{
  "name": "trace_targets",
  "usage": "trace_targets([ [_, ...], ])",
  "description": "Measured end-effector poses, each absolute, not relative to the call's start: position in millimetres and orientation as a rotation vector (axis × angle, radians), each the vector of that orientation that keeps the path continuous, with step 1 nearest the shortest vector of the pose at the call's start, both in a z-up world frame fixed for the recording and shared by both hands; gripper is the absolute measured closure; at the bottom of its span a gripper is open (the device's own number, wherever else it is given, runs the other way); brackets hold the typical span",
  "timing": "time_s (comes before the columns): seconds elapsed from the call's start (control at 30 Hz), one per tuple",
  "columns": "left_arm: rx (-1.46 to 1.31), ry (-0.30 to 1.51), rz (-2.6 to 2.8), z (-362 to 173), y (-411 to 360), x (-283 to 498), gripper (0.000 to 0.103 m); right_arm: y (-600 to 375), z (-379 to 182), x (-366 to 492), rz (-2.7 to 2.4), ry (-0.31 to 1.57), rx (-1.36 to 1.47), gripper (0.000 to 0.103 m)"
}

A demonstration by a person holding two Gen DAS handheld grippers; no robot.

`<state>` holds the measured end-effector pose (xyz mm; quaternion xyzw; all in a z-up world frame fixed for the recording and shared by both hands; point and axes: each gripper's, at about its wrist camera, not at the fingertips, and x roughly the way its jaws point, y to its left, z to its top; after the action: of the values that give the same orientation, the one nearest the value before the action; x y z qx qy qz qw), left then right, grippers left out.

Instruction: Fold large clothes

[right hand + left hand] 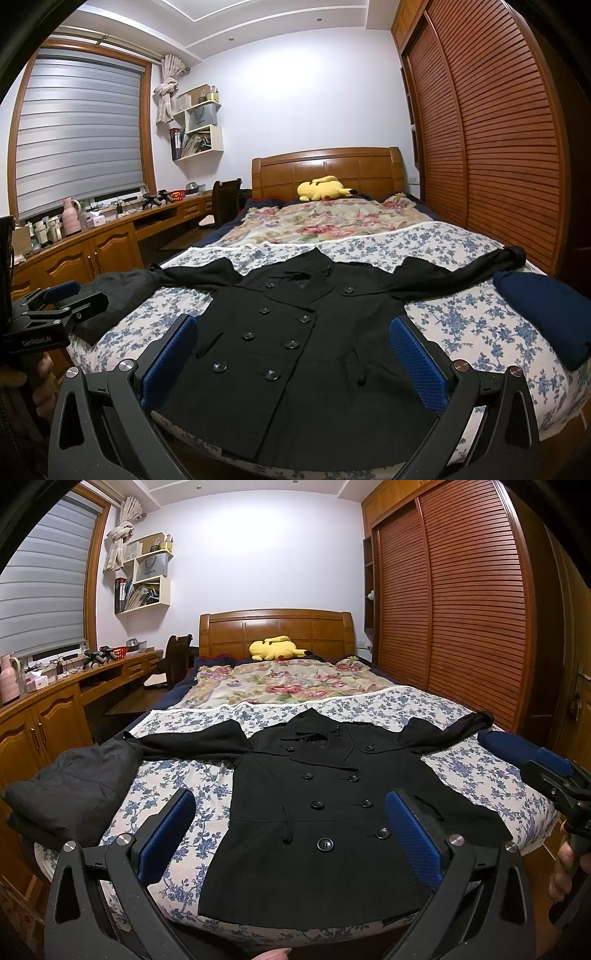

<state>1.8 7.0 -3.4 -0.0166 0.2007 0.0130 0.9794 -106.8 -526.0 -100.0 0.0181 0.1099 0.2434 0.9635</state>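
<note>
You held both hand-held grippers, left [290,834] and right [293,360], wide open and empty above the hem of the black double-breasted fabric coat [325,812], collar pointing away along the bed [461,325].

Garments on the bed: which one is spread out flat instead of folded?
The black double-breasted coat, buttons up, sleeves stretched sideways. The grey garment at the bed's left edge and the navy one at its right are folded bundles.
</note>
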Motion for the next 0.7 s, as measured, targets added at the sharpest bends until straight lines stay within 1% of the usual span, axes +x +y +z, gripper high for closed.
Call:
trace_targets([
  [0.7,-0.027,0.397,0.028,-2.4,7.6,3.3,0.0,-525.2,-100.7,-108.7,0.499,0.225,0.045,0.0],
])
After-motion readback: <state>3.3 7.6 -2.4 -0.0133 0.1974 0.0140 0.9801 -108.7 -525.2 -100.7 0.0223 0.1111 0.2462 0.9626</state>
